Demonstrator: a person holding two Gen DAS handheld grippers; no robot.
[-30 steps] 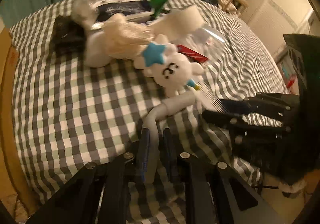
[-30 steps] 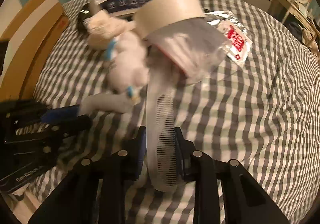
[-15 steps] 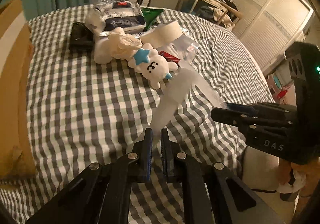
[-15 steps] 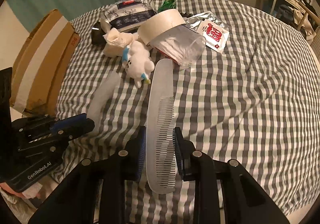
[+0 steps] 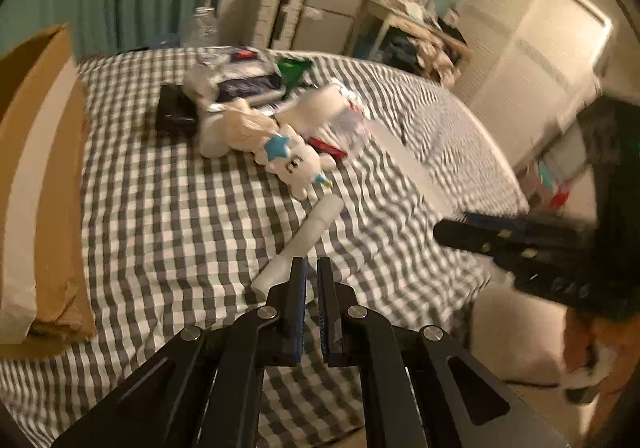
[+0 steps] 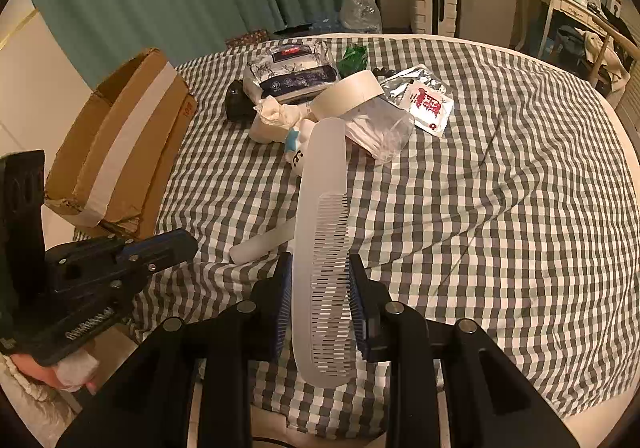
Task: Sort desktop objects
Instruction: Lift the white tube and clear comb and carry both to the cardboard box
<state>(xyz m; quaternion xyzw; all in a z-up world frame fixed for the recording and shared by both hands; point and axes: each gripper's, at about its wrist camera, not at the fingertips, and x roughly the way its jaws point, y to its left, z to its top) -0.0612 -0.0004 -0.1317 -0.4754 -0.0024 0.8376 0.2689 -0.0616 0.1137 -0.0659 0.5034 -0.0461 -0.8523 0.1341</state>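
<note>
One translucent comb [image 6: 323, 248] is clamped between the right gripper [image 6: 320, 280] fingers, raised above the checked table [image 6: 500, 208]. One white tube [image 5: 304, 244] is seen lying just beside the left gripper [image 5: 311, 288], whose fingers are nearly closed on nothing.

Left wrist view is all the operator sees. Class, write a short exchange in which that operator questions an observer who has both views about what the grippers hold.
Operator: The right gripper is blurred here. What is it holding?
Observer: The right gripper is shut on a white comb.
Operator: Is the tube clear of my left gripper?
Observer: Yes. The tube lies on the cloth, apart from the left gripper.
</note>
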